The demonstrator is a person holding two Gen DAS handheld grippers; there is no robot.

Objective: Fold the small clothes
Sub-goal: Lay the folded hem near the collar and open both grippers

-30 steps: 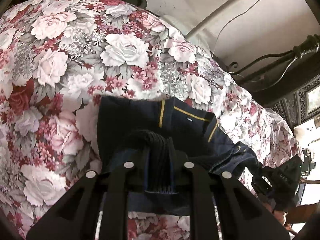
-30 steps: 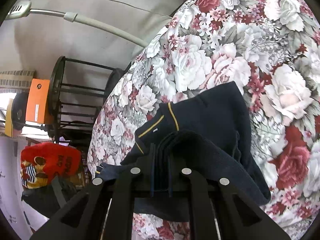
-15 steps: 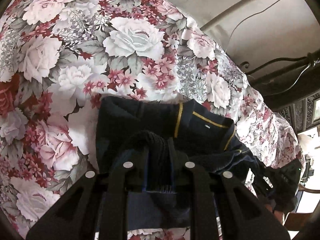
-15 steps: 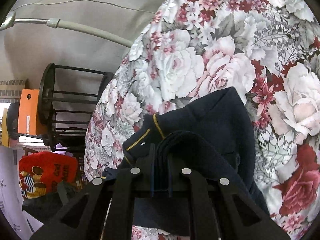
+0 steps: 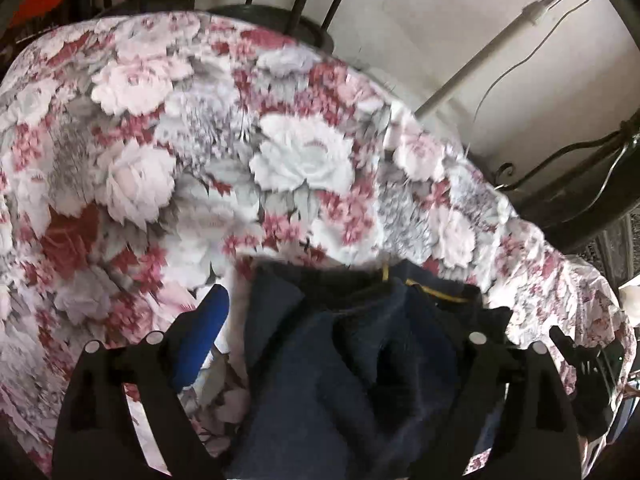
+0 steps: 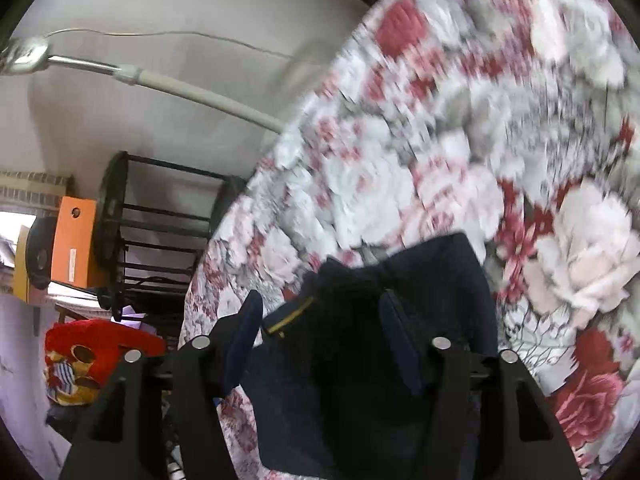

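Both the left gripper and right gripper had jaws wide open over the dark blue garment, so lifting away slowly and straight would keep the fold neat.

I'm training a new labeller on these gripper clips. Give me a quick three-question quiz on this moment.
1. True or false: both the left gripper and the right gripper are open around the navy garment.
2. What colour is the trim on the garment's edge? A) white B) yellow C) red
3. Fill in: the garment lies on a ______ bedsheet.

Key: 1 true. 2 B, a yellow stripe. 3 floral, with white and red roses.
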